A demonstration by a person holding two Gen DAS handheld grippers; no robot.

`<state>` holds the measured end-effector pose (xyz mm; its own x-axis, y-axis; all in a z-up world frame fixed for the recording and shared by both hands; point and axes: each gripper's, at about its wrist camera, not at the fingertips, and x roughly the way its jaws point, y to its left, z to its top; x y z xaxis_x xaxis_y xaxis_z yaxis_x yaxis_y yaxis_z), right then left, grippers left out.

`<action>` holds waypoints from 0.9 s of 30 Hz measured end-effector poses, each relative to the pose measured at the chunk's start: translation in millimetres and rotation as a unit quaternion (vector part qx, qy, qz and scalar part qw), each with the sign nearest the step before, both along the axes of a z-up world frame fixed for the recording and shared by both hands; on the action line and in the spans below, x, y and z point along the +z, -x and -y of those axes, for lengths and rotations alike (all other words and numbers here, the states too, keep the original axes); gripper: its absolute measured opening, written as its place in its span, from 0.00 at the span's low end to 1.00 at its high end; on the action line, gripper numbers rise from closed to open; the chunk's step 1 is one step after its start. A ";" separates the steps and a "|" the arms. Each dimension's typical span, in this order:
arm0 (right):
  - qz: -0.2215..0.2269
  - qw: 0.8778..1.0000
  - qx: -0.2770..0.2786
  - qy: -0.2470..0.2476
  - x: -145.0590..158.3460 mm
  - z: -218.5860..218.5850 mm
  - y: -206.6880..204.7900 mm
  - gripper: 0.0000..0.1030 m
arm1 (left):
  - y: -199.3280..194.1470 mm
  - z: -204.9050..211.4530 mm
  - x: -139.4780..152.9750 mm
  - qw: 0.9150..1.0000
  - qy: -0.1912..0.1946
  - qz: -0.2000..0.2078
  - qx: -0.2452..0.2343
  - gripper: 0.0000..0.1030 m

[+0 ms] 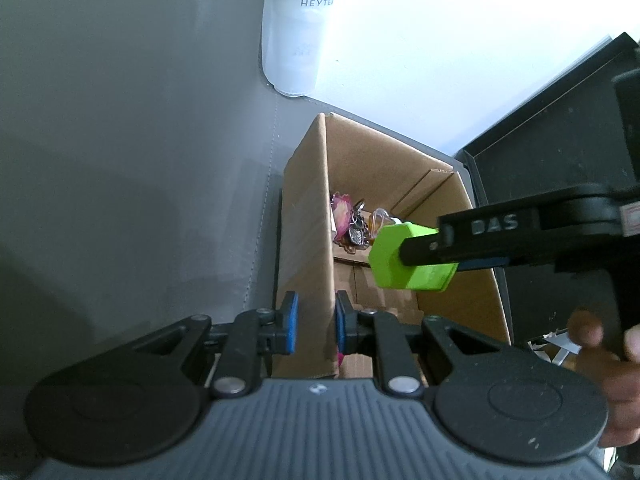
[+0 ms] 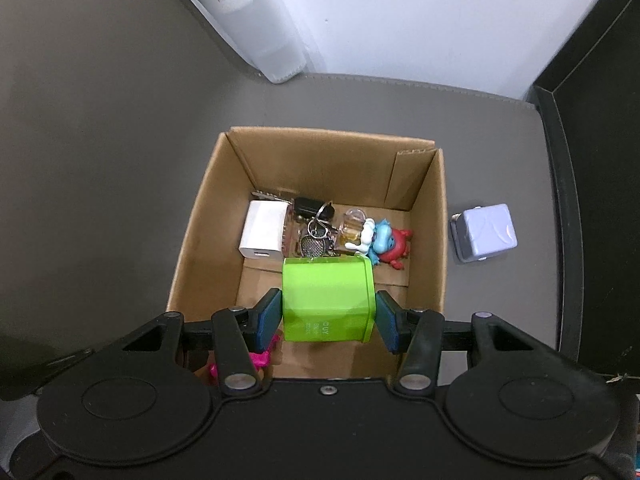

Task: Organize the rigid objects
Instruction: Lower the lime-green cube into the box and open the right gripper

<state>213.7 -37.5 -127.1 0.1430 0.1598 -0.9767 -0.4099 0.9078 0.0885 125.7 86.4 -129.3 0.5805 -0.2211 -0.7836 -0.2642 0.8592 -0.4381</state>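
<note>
- Left wrist view: left gripper [image 1: 316, 322] clamps the near wall of the cardboard box [image 1: 308, 216], lower centre.
- Green block [image 1: 406, 258], hexagonal-ended and glossy, hangs over the box at centre right, pinched by the right gripper [image 1: 434, 250].
- Grey mat [image 1: 132, 152] fills the left; white wall upper right.
- Right wrist view: right gripper [image 2: 327, 318] grips the green block [image 2: 327, 300] over the cardboard box [image 2: 200, 236], centre.
- Inside: white charger [image 2: 264, 236], keys [image 2: 316, 232], toy figures [image 2: 384, 242].
- Lilac cube [image 2: 484, 232] sits on the grey mat [image 2: 100, 152], right of the box.
</note>
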 end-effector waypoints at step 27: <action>0.014 0.997 0.019 0.078 -19.5 -11.2 1.1 0.55 | 1.0 -1.9 1.0 1.000 0.006 0.007 -0.002 0.16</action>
